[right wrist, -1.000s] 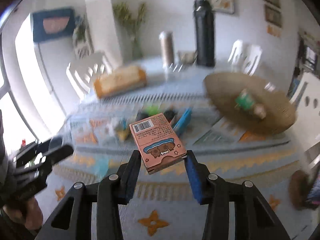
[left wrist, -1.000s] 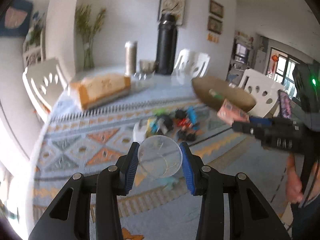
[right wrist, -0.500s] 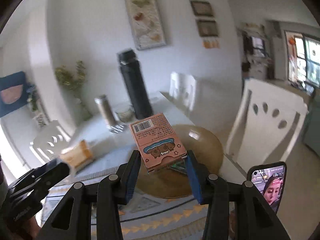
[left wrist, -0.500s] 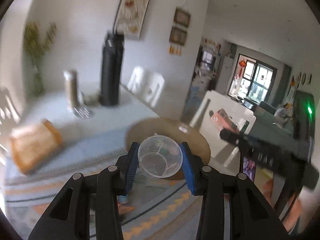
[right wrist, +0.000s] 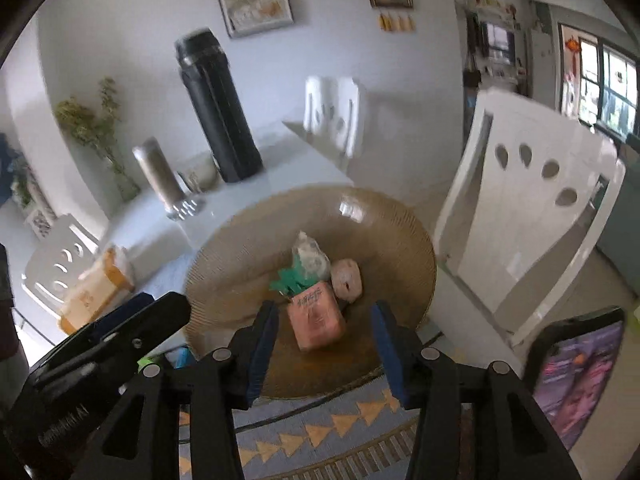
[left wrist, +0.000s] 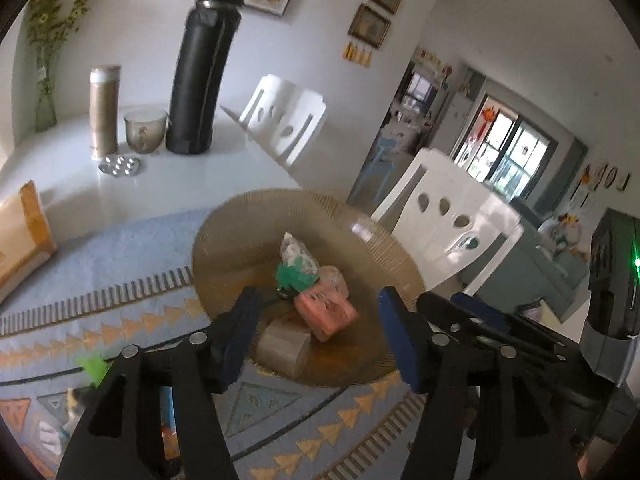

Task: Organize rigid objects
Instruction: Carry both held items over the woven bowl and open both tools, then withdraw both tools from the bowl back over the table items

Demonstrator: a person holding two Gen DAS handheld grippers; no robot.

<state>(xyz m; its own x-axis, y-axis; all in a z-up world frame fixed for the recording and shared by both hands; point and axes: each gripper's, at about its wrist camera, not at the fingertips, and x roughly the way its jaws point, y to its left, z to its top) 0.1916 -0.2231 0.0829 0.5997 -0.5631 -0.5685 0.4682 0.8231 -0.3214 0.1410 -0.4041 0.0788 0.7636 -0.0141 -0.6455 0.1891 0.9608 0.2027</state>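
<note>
Likely home: dining table (left wrist: 248, 168), chairs (left wrist: 460, 224).

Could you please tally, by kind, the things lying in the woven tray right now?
Boxes: 1, the pink box
Cups: 1, the clear cup
Packets: 2, the green-and-white packet and the pale pink packet
Total in the woven tray: 4

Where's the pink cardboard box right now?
In both wrist views the pink cardboard box lies in the round woven tray, beside the green-and-white bag.
</note>
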